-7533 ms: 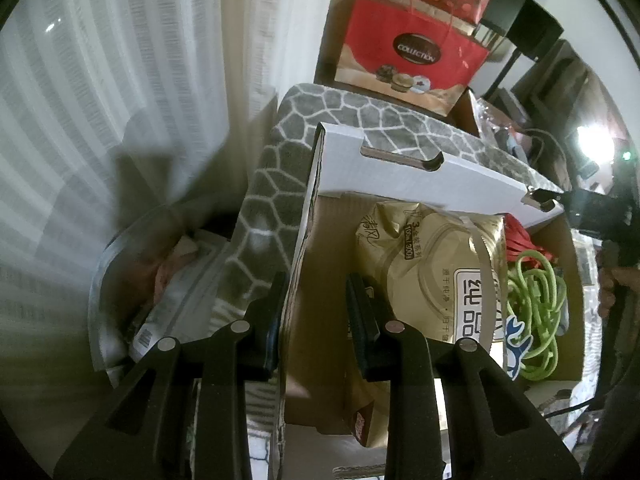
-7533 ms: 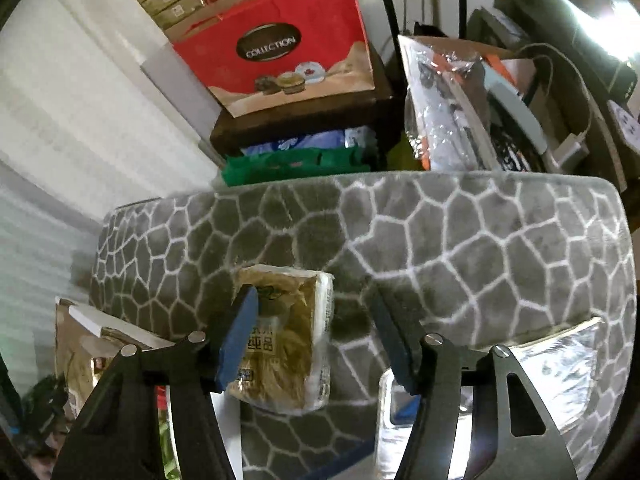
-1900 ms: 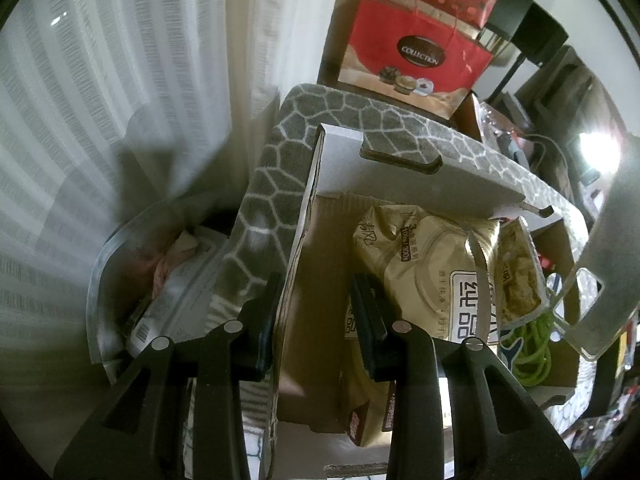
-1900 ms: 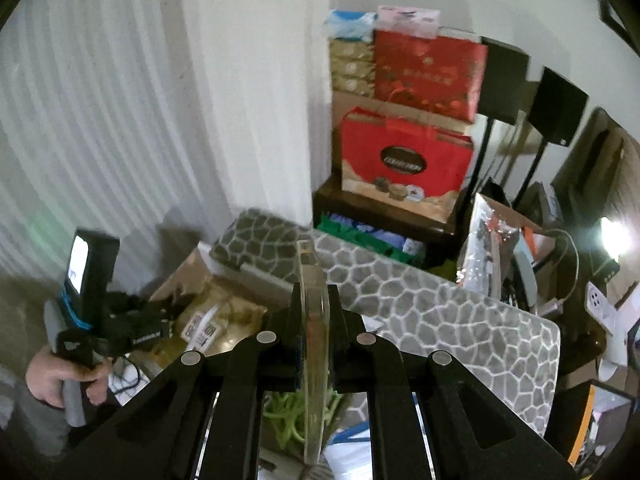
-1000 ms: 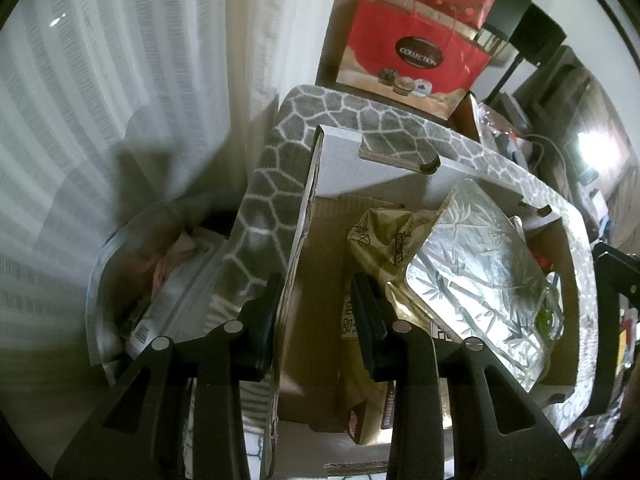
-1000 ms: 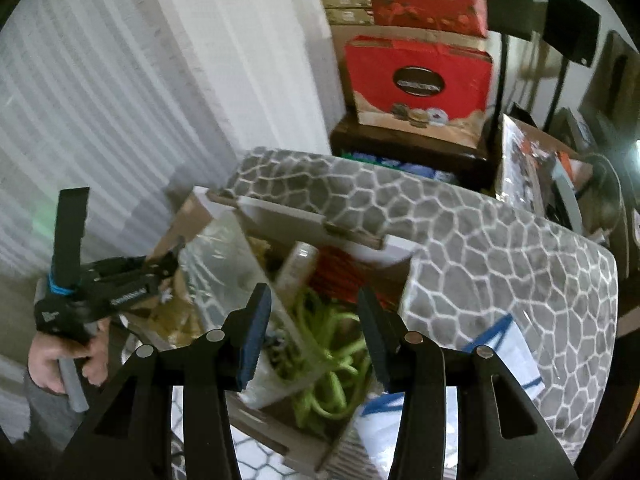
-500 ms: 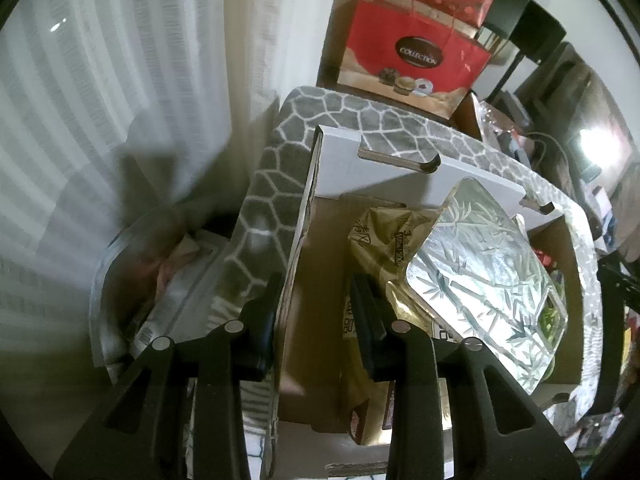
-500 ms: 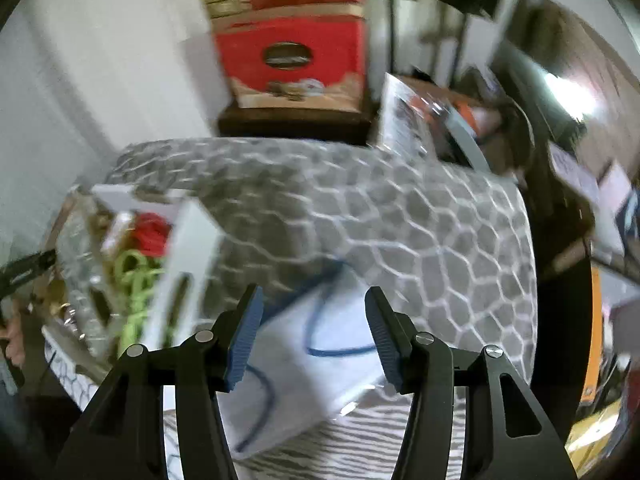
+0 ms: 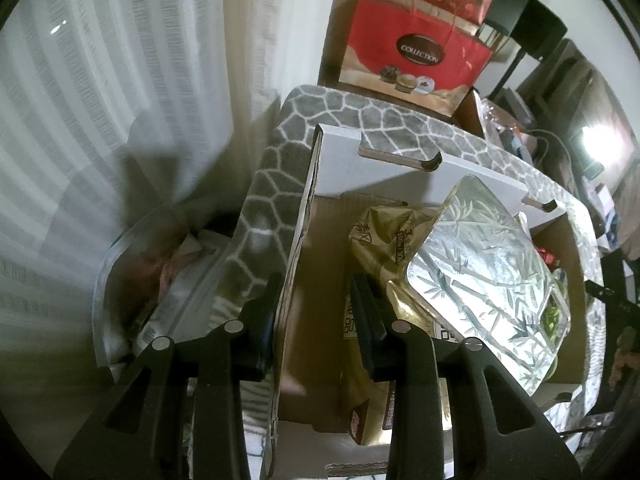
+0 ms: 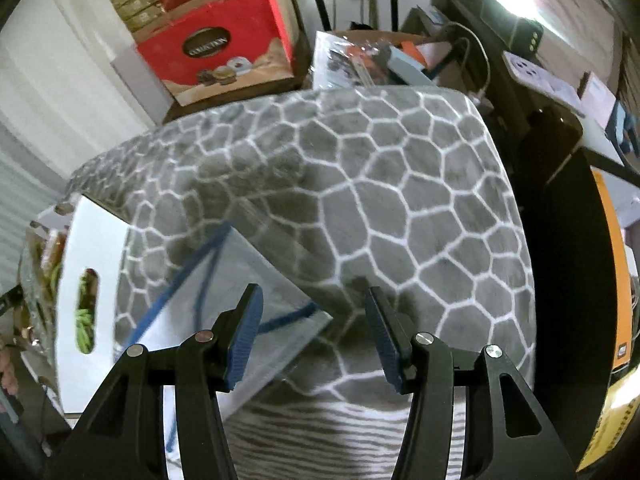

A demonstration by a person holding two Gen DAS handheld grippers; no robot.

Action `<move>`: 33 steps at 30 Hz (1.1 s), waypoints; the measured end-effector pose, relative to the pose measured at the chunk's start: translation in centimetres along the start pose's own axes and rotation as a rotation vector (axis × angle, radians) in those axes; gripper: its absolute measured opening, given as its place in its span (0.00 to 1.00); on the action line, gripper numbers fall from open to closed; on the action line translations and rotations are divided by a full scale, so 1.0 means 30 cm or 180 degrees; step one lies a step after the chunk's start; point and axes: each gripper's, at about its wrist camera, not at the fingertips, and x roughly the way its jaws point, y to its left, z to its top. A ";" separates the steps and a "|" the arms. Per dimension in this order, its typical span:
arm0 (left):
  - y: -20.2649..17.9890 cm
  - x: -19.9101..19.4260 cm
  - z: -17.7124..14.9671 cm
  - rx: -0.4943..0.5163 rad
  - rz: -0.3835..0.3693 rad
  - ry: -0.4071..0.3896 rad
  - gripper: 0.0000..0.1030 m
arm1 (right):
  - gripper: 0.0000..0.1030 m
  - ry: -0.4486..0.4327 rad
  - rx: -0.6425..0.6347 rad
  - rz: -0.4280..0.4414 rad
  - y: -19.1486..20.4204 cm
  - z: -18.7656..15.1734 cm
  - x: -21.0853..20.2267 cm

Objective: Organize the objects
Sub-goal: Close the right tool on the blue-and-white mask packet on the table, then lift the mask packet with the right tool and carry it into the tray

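Now the cardboard box (image 9: 320, 280) sits on the grey patterned blanket (image 10: 400, 200), and its side wall stands up between the fingers of the left claw (image 9: 314, 312). That claw looks pinched on the wall, probably to keep the box from sliding while things go in. Just past the claw, inside the box, lie a gold bag (image 9: 384, 236) and a shiny glass tray (image 9: 480, 264), with a green rope (image 9: 554, 316) peeking out under the tray.

The right claw (image 10: 314, 332) is spread apart and holds nothing. It hangs over the blanket, with a flat clear pouch with blue trim (image 10: 224, 300) under its left finger. I think the pouch is next. The box's white flap (image 10: 88, 280) stands close beside it and could get bumped.
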 end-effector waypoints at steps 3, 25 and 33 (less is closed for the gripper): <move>0.001 0.000 0.001 0.0001 0.0009 -0.0002 0.29 | 0.60 -0.0010 -0.0071 -0.0019 0.008 -0.011 0.014; 0.007 0.000 -0.004 -0.0014 0.0017 -0.0001 0.29 | 0.04 -0.0335 0.0176 0.0860 0.042 0.030 -0.090; 0.007 0.000 -0.005 -0.0014 0.0020 0.0000 0.29 | 0.02 -0.0610 -0.0050 0.0878 0.132 0.061 -0.220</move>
